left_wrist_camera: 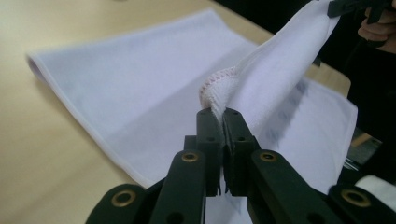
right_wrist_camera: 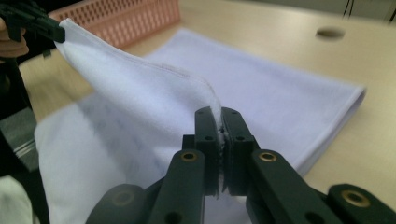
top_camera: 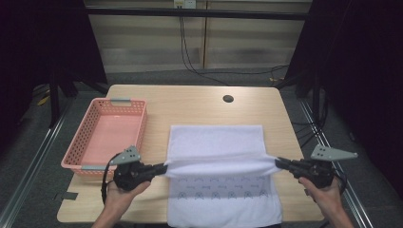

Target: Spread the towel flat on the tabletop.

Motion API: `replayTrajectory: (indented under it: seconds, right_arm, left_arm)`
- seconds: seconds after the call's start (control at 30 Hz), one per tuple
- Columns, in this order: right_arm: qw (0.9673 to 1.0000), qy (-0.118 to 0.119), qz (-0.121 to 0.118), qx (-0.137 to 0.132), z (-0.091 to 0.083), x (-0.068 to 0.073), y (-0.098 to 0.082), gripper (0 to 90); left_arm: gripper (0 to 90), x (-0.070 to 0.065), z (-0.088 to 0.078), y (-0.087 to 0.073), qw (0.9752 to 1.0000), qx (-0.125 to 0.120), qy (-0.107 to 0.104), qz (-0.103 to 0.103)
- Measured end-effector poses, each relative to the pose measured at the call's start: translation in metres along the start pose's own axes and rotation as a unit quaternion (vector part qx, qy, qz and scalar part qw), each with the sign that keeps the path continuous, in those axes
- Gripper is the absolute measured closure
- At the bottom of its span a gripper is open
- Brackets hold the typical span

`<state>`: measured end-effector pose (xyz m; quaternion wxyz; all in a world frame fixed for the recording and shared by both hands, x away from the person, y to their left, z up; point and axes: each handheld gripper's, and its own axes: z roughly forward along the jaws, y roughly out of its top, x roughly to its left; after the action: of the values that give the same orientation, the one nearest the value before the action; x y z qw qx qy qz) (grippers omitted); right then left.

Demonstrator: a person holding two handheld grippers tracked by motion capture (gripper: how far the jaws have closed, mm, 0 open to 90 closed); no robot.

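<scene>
Currently mid-fold. White towel lies on the tabletop, right of the pink basket, which looks empty. Left tool is clamped tight on one corner of the towel, jaws pinched together on the stitched hem, as the left gripper view shows. Right tool is likewise closed hard on the opposite corner; the right gripper view shows cloth squeezed between its jaws.

Between the two tools the held edge is stretched taut and lifted off the tabletop, running across the middle of the towel. Far half lies flat and smooth; near half shows a faint printed pattern and hangs a little over the near edge of the tabletop.

Judgement: corners are secured and the edge is raised, so the grasp stage is done. Left to do: lay the edge down, release, probably fold again. Basket not yet used.
</scene>
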<state>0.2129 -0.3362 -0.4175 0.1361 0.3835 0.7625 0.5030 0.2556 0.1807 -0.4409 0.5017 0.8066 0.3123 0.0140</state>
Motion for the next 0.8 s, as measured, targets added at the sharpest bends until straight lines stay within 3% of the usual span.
replayTrajectory:
  seconds: [0.1, 0.17, 0.27, 0.33, 0.47, 0.53, 0.67, 0.77, 0.8]
  right_arm:
    - [0.9991, 0.003, 0.019, 0.037, 0.006, 0.002, -0.023, 86.5]
    - [0.9982, 0.009, 0.019, 0.057, 0.004, 0.006, -0.035, 86.4]
    - [0.9980, 0.015, 0.028, 0.055, -0.006, 0.013, -0.047, 86.3]
    - [0.9979, 0.016, 0.030, 0.055, -0.013, 0.018, -0.052, 86.0]
    - [0.9981, 0.007, 0.023, 0.056, -0.020, 0.027, -0.065, 82.0]
    - [0.9975, 0.009, 0.025, 0.065, -0.020, 0.031, -0.069, 77.0]
    - [0.9979, 0.016, 0.025, 0.057, -0.025, 0.036, -0.068, 68.4]
    - [0.9981, 0.004, 0.024, 0.057, -0.025, 0.035, -0.065, 63.1]
    - [0.9981, 0.005, 0.026, 0.055, -0.022, 0.032, -0.064, 62.7]
  left_arm:
    - [86.2, 0.001, 0.012, -0.017, 0.9991, 0.040, -0.006, -0.015]
    - [86.1, -0.003, 0.012, -0.020, 0.9985, 0.052, -0.015, -0.008]
    - [86.0, -0.008, 0.006, -0.024, 0.9984, 0.037, -0.038, -0.019]
    - [86.0, -0.017, 0.004, -0.026, 0.9979, 0.044, -0.046, -0.005]
    - [83.6, -0.030, 0.013, -0.034, 0.9917, 0.112, -0.063, -0.001]
    - [81.2, -0.035, 0.017, -0.036, 0.9887, 0.128, -0.074, 0.023]
    - [73.7, -0.030, 0.009, -0.034, 0.9888, 0.104, -0.106, 0.017]
    - [68.4, -0.019, 0.003, -0.030, 0.9920, 0.066, -0.107, 0.005]
    - [67.5, -0.013, 0.004, -0.027, 0.9940, 0.055, -0.095, 0.003]
